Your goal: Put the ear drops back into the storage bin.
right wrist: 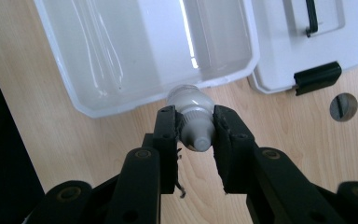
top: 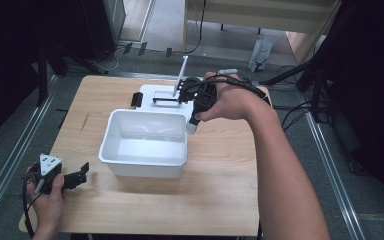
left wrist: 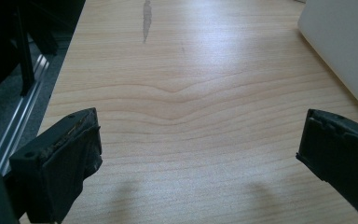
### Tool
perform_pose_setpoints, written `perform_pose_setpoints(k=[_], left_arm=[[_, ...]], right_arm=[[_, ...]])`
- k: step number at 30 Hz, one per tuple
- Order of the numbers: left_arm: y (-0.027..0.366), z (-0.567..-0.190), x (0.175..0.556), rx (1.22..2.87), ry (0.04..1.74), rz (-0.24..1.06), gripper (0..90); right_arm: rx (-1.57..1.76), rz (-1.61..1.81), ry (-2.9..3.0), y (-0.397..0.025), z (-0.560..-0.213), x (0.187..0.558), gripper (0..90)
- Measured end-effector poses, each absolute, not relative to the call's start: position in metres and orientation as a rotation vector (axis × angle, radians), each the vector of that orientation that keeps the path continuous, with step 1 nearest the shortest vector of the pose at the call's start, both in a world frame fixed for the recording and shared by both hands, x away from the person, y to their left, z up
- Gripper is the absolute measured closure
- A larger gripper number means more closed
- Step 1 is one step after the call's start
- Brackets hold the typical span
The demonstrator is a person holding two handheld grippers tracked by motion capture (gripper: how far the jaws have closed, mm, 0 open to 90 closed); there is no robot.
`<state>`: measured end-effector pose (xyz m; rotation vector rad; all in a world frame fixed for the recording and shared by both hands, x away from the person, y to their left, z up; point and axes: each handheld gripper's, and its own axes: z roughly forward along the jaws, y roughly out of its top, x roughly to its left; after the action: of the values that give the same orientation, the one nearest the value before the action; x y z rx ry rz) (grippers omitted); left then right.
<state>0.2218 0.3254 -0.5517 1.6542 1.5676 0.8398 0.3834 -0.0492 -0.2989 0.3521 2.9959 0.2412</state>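
Note:
An open white plastic bin [top: 111, 150] stands mid-table, its inside glossy, with nothing in it that I can make out. My right gripper [top: 194, 119] hangs over the bin's far right corner, shut on a small white bottle [top: 191, 127]. In the right gripper view the bottle [right wrist: 189, 100] is clamped at its neck between the black pads [right wrist: 168, 130], cap toward the camera and body pointing down at the bin's rim [right wrist: 242, 70]. My left gripper [top: 83, 172] rests at the table's near left corner. Its jaws stand wide apart over bare wood [left wrist: 186, 107].
The bin's white lid [top: 152, 92], with a black handle and a black latch [right wrist: 317, 77], lies flat behind the bin. A thin white rod [top: 181, 74] rises by the lid. The table has a round hole [right wrist: 343, 106]. The bin's wall [left wrist: 349, 42] is right of the left gripper.

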Motion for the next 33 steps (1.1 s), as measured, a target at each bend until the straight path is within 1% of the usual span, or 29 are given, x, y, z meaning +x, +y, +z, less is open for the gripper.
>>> perform_pose_setpoints(k=[16, 33], left_arm=[[0.326, -0.552, 0.222, 1.655, 1.563, 0.839, 0.0], [0.326, -0.552, 0.222, 1.654, 1.568, 0.829, 0.0]], right_arm=[[0.266, 0.236, 3.020, -0.020, -0.312, 0.385, 72.3], [0.218, 0.204, 3.052, -0.011, -0.350, 0.391, 72.2]])
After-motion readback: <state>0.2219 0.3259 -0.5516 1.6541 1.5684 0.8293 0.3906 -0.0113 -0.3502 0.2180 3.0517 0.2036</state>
